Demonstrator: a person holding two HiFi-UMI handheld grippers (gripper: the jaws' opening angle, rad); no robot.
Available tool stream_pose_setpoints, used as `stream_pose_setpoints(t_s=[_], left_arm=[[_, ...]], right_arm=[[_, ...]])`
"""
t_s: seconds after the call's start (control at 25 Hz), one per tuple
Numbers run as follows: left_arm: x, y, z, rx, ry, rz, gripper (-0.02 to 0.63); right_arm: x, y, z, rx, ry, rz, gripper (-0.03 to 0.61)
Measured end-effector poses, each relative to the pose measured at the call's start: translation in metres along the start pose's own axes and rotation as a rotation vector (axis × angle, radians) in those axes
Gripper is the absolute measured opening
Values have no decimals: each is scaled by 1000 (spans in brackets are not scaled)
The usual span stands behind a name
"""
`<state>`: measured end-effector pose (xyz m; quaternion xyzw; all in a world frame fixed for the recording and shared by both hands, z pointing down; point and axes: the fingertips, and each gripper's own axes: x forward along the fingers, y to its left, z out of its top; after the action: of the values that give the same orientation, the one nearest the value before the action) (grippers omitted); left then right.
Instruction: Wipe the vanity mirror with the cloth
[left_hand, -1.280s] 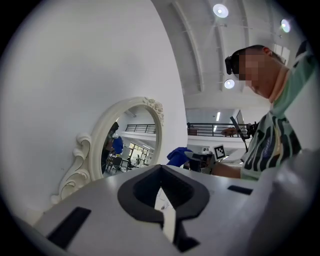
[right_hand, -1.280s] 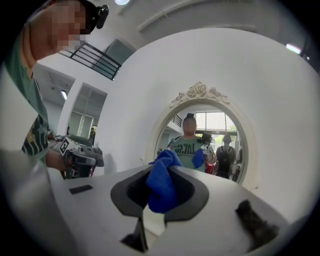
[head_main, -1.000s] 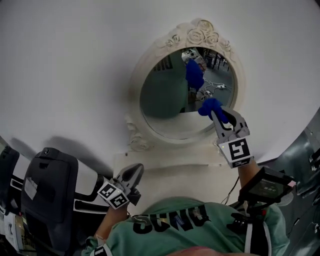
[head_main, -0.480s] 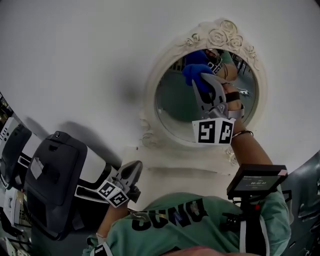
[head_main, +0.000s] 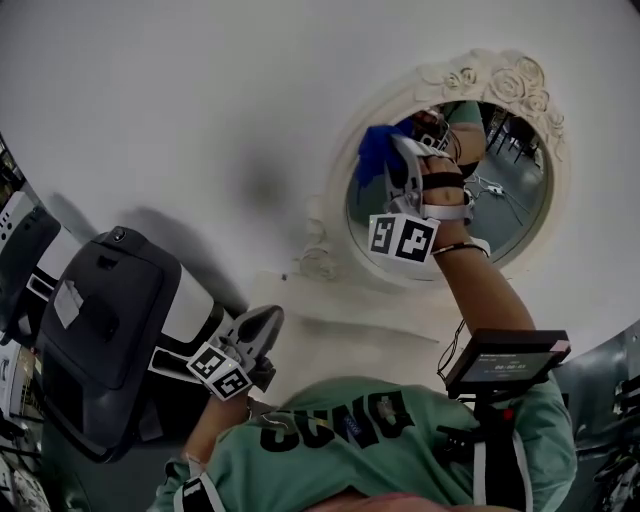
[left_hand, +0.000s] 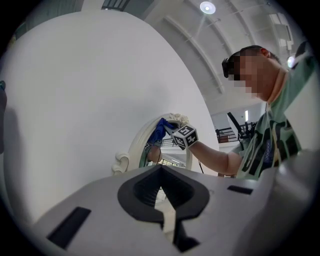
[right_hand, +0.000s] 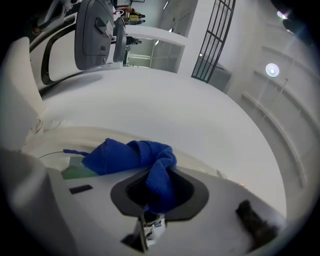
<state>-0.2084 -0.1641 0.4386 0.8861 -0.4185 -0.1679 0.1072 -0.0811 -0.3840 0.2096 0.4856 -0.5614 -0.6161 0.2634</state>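
Observation:
The oval vanity mirror (head_main: 500, 215) in its ornate cream frame (head_main: 480, 75) hangs on the white wall at upper right of the head view. My right gripper (head_main: 398, 150) is shut on the blue cloth (head_main: 375, 150) and presses it against the glass at the mirror's upper left edge. In the right gripper view the cloth (right_hand: 135, 155) bunches out of the jaws over the frame's pale rim (right_hand: 30, 135). My left gripper (head_main: 262, 325) hangs low near my body, shut and empty. From the left gripper view I see the mirror (left_hand: 150, 147), the cloth (left_hand: 160, 129) and the right gripper's marker cube (left_hand: 185, 136).
A cream vanity top (head_main: 330, 315) sits below the mirror. A black and white chair-like seat (head_main: 100, 320) stands at the left. A small screen device (head_main: 505, 360) is mounted at my chest on the right. My right forearm (head_main: 490, 290) crosses the mirror's lower part.
My right gripper has carried the cloth from the mirror's lower right up across the glass to its upper left edge. The left gripper has stayed low. The head view has swung left.

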Motion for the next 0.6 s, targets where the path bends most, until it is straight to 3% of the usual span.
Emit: stream_pose_setpoints(t_s=[0.16, 0.4, 0.48, 0.6], left_arm=[[-11, 9, 1, -12, -5, 29, 9], [-16, 15, 0, -22, -7, 56, 9], [-15, 15, -3, -25, 5, 60, 9], [-16, 13, -8, -35, 23, 66, 9]], right_arm=[[11, 27, -9, -6, 44, 31, 52], [14, 61, -3, -8, 29, 31, 51], [8, 95, 4, -39, -3, 98, 51], [-16, 186, 8, -128, -40, 275, 51]])
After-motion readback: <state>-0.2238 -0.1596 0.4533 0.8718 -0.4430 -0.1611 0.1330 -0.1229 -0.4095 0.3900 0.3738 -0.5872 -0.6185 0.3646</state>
